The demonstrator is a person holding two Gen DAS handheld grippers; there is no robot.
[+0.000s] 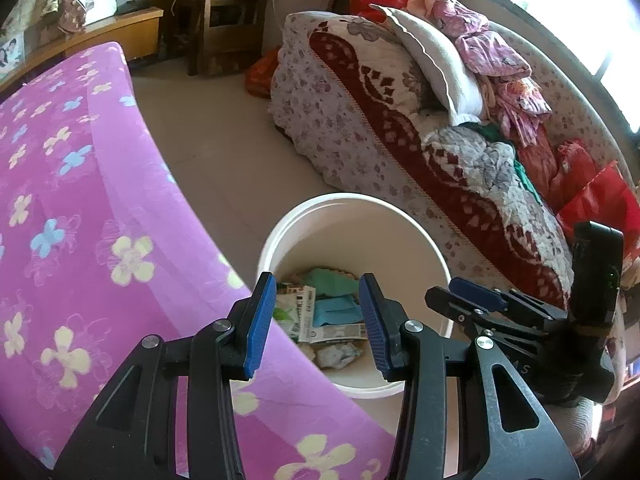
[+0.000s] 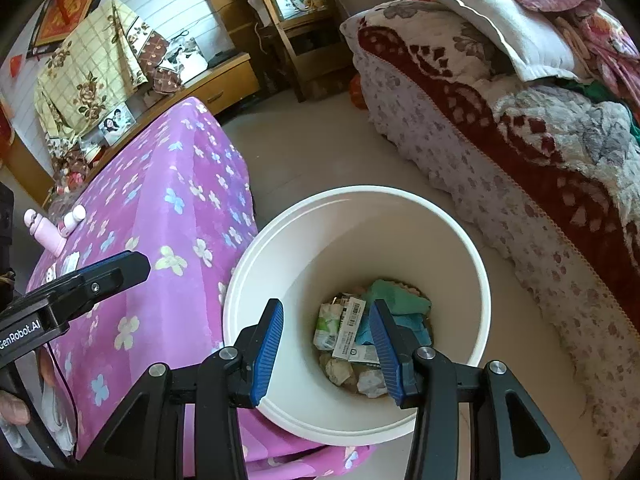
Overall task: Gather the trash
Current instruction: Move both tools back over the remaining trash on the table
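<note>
- Here, a white bucket (image 2: 472, 280) stands on the pale floor, and every place below is given from it.
- At its bottom lies the trash (image 2: 360, 336): crumpled paper, printed wrappers with a barcode, and green and blue scraps, heaped together.
- The right gripper (image 2: 326, 346) hangs just above the bucket's mouth, jaws spread wide and gripping nothing; the trash shows through the gap between its blue pads (image 2: 270, 348).
- The left gripper (image 1: 316, 324) hovers over the bucket's near rim on the table side, likewise released and empty.
- Touching or just beside the bucket on that same side is a table under a purple flowered cloth (image 2: 160, 208).
- A pink bottle (image 2: 48, 236) lies on that cloth, well apart from the bucket.
- On the bucket's other side, near it, runs a sofa with a red-and-white floral cover (image 2: 540, 152), piled with clothes and a white cushion (image 2: 496, 20).
</note>
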